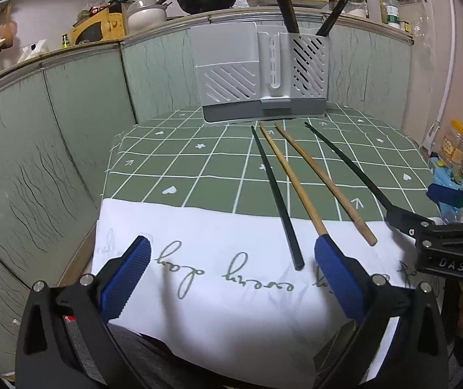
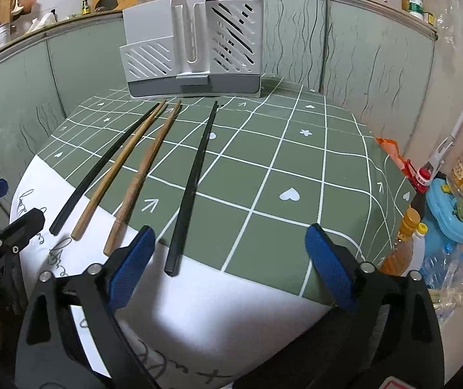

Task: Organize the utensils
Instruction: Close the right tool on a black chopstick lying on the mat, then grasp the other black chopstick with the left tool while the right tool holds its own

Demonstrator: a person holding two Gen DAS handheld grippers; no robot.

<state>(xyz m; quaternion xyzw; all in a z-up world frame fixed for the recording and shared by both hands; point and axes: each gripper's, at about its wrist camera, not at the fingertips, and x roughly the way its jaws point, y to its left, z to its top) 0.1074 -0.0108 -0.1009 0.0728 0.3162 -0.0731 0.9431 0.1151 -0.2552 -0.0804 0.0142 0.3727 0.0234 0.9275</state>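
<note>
Four chopsticks on tablecloth (holder behind)

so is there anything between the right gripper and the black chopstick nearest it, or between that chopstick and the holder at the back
Nothing visible. The right gripper is open, with the black chopstick's near end lying between its fingers and nothing on top. From its far tip to the utensil holder there is only bare tablecloth; the other three chopsticks lie off to its left.

Even indoor light, soft shadows under each claw, strong fisheye bending and dark corners, centre sharp
</note>
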